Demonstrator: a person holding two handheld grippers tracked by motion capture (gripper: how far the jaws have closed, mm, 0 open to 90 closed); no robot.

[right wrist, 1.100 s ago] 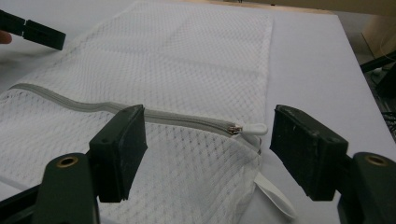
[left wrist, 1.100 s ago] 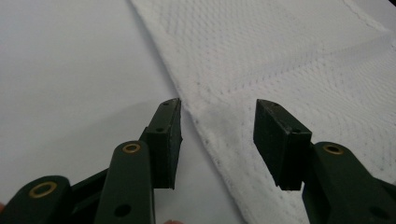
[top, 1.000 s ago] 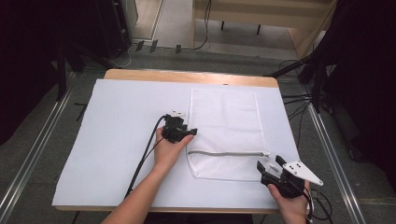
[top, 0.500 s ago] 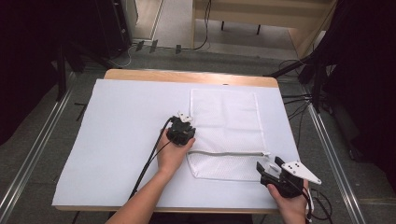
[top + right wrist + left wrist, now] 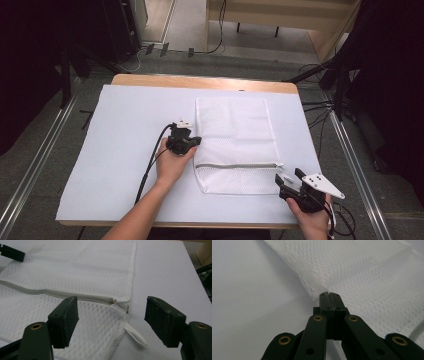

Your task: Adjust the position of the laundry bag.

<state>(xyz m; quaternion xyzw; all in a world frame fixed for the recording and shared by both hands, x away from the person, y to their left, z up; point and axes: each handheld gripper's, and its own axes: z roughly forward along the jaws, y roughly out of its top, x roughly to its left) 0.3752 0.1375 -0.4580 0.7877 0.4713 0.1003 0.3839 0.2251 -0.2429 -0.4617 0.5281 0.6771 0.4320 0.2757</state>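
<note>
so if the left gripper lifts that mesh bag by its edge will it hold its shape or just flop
Probably flop: the mesh bag is thin netting lying flat, already puckered where the left gripper pinches its edge. It looks empty, so likely light. The zipper may stiffen only that line.

We see a wooden table [image 5: 200, 81] whose top shows as a bare strip along the far edge and a thin line along the near edge. A white sheet [image 5: 125, 125] covers almost all of it. On the sheet, right of centre, a white mesh bag [image 5: 235, 130] lies flat with its long side running near to far. A grey zipper [image 5: 237, 165] crosses it left to right towards its near end, and looks fully zipped. A small white loop [image 5: 135, 336] lies on the sheet at the bag's right edge.
</note>
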